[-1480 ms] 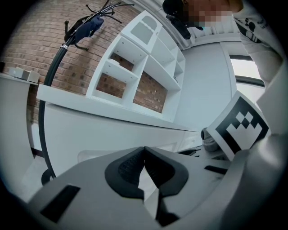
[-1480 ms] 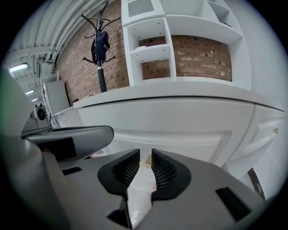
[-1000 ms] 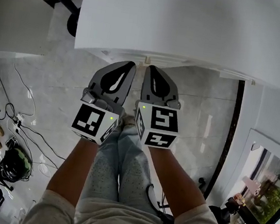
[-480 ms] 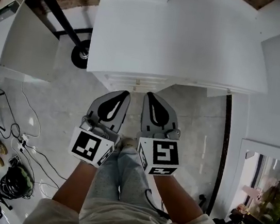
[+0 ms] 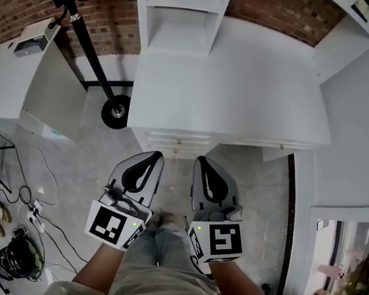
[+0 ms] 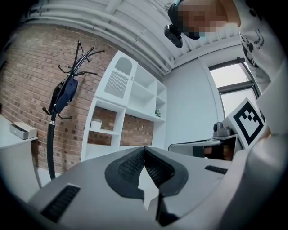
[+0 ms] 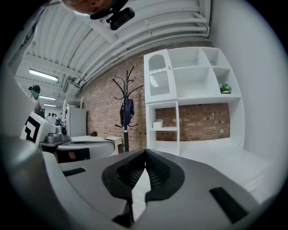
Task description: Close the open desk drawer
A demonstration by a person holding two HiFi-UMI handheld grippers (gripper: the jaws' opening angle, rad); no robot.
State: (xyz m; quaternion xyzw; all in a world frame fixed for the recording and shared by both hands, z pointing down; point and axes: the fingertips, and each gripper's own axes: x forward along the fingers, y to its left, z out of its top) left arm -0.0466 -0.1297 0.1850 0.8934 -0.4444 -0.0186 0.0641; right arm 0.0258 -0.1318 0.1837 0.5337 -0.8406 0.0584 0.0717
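Brick wall (image 5: 280,10) far; smooth white desk (image 5: 235,82). Left gripper (image 5: 155,155) and right gripper (image 5: 202,160): ribbed jaws clenched, empty, near the drawer (image 5: 175,139) front.

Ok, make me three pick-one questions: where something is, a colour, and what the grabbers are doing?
1. Where is the coat stand? A. left of the desk B. on the desk C. right of the desk
2. What colour is the wall behind the shelves? A. green B. blue C. brick red
3. How are the left gripper and right gripper? A. wide open B. shut, empty C. holding a cup
A: its base stands on the floor left of the desk. C: red bricks show. B: their jaws meet on nothing.
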